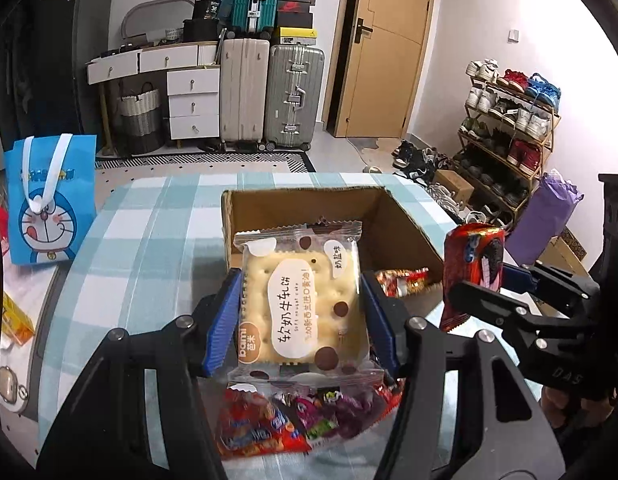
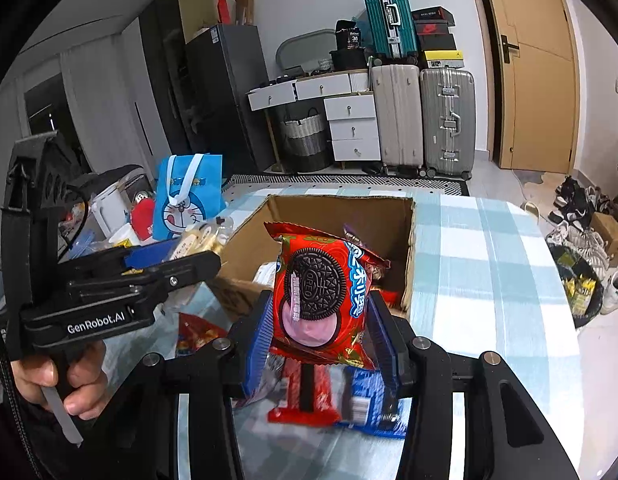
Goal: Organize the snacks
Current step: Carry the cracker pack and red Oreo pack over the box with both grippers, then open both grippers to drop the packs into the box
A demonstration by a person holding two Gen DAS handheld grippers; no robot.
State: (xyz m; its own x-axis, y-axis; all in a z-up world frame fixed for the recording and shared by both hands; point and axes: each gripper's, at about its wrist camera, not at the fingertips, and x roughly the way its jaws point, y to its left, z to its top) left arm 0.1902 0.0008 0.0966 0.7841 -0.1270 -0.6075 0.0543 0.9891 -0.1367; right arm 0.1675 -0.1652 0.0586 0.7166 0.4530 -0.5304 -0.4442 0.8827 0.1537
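Note:
My left gripper is shut on a clear pack of nougat crackers, held above the near edge of an open cardboard box. My right gripper is shut on a red Oreo pack, held in front of the same box. The right gripper also shows at the right of the left wrist view with the red pack. The left gripper shows at the left of the right wrist view with the cracker pack. A few snacks lie inside the box.
Loose snack packs lie on the checked tablecloth below both grippers. A blue Doraemon bag stands at the left. Suitcases, drawers and a shoe rack stand farther back.

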